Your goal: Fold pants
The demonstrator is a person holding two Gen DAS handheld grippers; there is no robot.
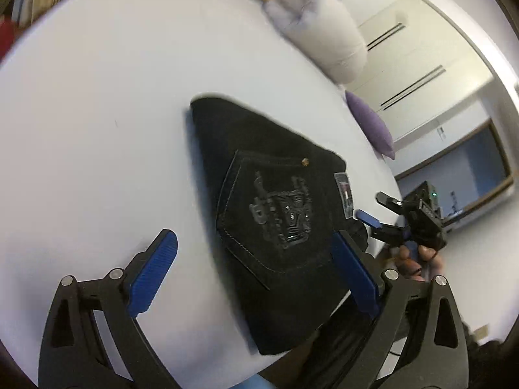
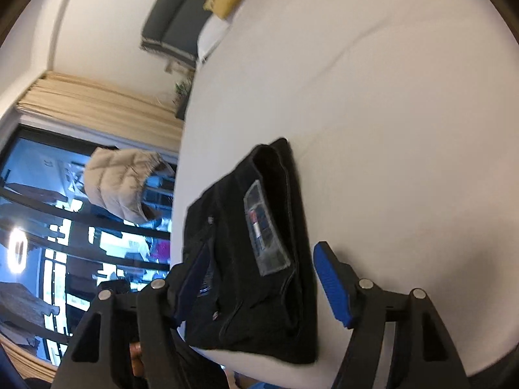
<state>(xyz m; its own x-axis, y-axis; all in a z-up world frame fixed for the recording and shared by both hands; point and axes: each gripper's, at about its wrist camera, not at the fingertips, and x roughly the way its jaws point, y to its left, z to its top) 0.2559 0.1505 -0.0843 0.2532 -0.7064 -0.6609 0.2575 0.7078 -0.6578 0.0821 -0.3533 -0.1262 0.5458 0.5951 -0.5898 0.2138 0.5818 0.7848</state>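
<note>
the black pants [image 1: 275,220] lie folded in a small, flat pile near the edge of the white bed [image 1: 97,129], back pocket up. the left claw [image 1: 256,275] is wide open above them and holds nothing. the right claw [image 2: 259,288] is open too, its blue pads on either side of the pile, not squeezing it. pillows [image 1: 324,32] sit far back.

Bare bed [image 1: 97,113] around pants [image 1: 275,201] (pillows [image 1: 324,32] beyond)
</note>
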